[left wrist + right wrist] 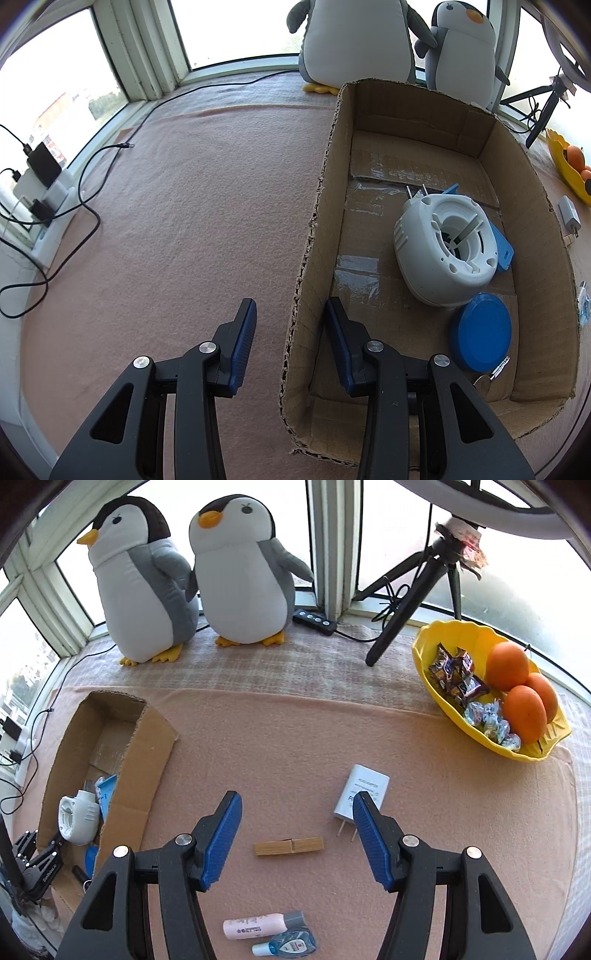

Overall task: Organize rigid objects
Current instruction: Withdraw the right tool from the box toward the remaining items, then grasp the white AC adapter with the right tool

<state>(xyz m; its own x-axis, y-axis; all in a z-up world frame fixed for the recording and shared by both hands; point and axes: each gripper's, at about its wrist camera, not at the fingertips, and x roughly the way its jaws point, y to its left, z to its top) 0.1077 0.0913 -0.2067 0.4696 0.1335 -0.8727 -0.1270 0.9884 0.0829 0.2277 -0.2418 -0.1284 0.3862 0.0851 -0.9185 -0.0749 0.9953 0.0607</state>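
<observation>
An open cardboard box (317, 206) holds a white plug-in device (443, 247), a blue round lid (480, 336) and a flat blue piece (504, 247). My left gripper (291, 306) straddles the box's left wall, one finger outside and one inside, with a gap showing at the outer pad. In the right wrist view my right gripper (295, 797) stands open over the pink cloth. A wooden clothespin (288, 846) lies between its fingers, and a white charger (364, 788) sits by the right fingertip. A pink tube (255, 925) and a small blue bottle (291, 941) lie nearer. The box (122, 775) is at the left.
Two plush penguins (236, 576) stand at the back by the window. A yellow bowl (424, 653) with oranges and sweets sits at the right, and a black tripod (399, 613) stands behind it. Black cables (92, 206) trail over the cloth at the left.
</observation>
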